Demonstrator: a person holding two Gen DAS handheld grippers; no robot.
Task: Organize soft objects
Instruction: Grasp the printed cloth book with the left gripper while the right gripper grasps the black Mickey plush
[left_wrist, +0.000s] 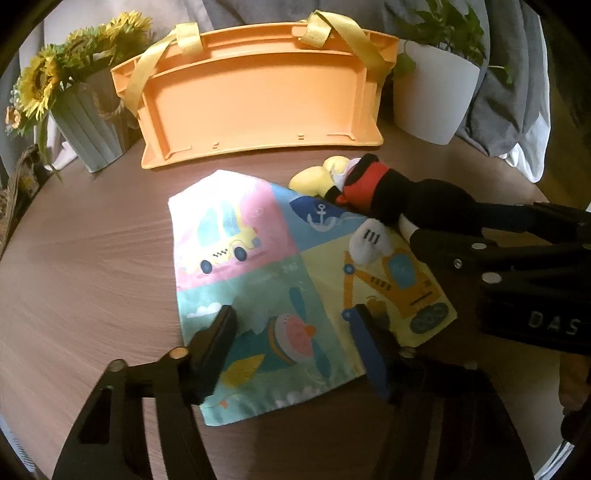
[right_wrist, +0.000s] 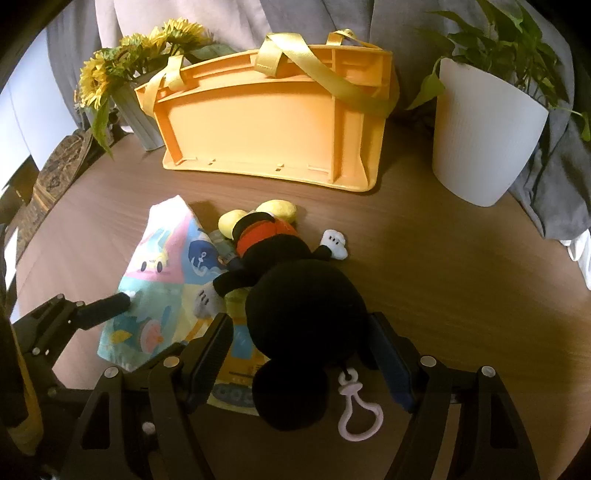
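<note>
My left gripper (left_wrist: 291, 317) hangs with its jaws spread apart over the printed cloth (left_wrist: 258, 280), a vehicle-patterned square lying flat on the round wooden table (left_wrist: 92, 266) in front of the orange basket (left_wrist: 258, 99) with yellow straps. My right gripper (right_wrist: 299, 343) has its jaws wide on either side of the black head of the Mickey Mouse plush (right_wrist: 295, 291), which lies face down partly on the cloth's right edge, feet toward the basket, but I cannot tell whether the pads touch it. A sunflower pot (left_wrist: 88, 125) stands left of the basket and a white plant pot (right_wrist: 484, 144) right of it.
</note>
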